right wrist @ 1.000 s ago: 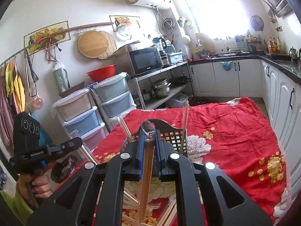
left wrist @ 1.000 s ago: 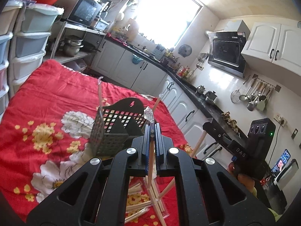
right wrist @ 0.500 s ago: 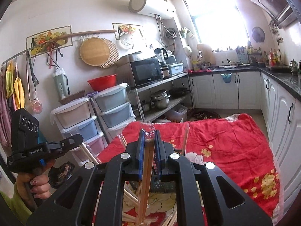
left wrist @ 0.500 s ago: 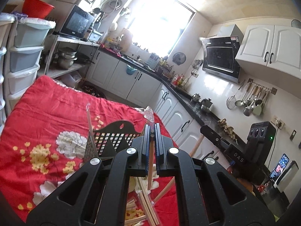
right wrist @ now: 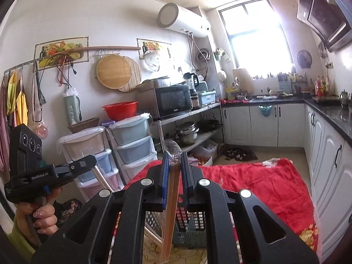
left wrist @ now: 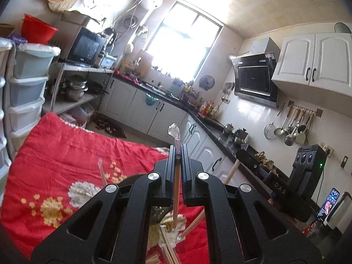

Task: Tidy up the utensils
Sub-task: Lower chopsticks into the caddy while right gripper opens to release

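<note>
red cloth (left wrist: 55, 154) below; both grippers clamp wrapped chopsticks (left wrist: 176, 189).

Both grippers have risen above the red flowered cloth (left wrist: 59, 154). From the left gripper (left wrist: 177, 151), the black mesh basket (left wrist: 157, 214) that filled the middle of the view a second ago has sunk almost wholly behind the jaws, and the window and ceiling now take more of the picture. From the right gripper (right wrist: 175, 160), the basket (right wrist: 189, 226) has dropped low between the arms, and the wrapped chopsticks (right wrist: 170, 209) have lifted with the jaws.
</note>
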